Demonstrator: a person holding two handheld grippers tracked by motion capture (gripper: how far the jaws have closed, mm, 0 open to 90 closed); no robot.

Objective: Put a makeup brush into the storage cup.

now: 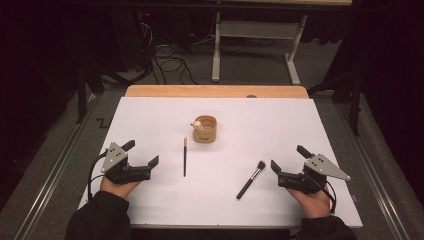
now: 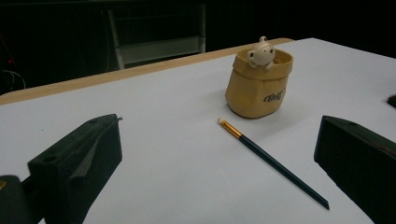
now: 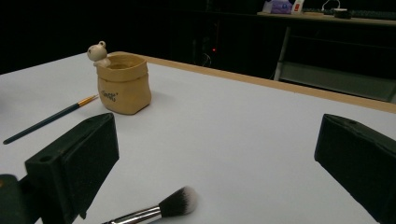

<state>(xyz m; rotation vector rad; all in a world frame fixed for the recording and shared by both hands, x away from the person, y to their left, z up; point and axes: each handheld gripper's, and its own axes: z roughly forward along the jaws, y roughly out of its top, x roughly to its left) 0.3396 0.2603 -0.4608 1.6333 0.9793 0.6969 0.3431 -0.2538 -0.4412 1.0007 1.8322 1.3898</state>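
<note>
White sheeting covers the surface [image 1: 280, 125], with a strip of bare wood showing along its far edge. Near the middle, toward the far edge, stands a tan pot [image 1: 205, 129] shaped like a small sack, with a little pale bear figure [image 1: 197, 123] perched on its rim and dark lettering on its side; in the left gripper view the pot [image 2: 258, 86] rises just beyond the tip of a thin paintbrush [image 2: 273, 161]. That paintbrush [image 1: 184, 157] lies flat, left of centre, its dark handle pointing toward the near edge and its gold ferrule and pale tip aimed at the far edge, close to the pot but not touching it. Right of centre lies a makeup brush [image 1: 251, 179] with a black handle, a silver ferrule and a fluffy head tipped in white, set at a slant with the head toward the right edge. The left tongs [image 1: 144, 155] rest low over the surface near the left edge, held by a hand in a dark sleeve, jaws spread wide and holding nothing; the paintbrush sits just off their open side. The right tongs [image 1: 286, 158] sit near the right edge, likewise spread wide and empty, with the head of the makeup brush [image 3: 161, 210] lying just in front of them, between the two black jaws in the right gripper view and touching neither.
</note>
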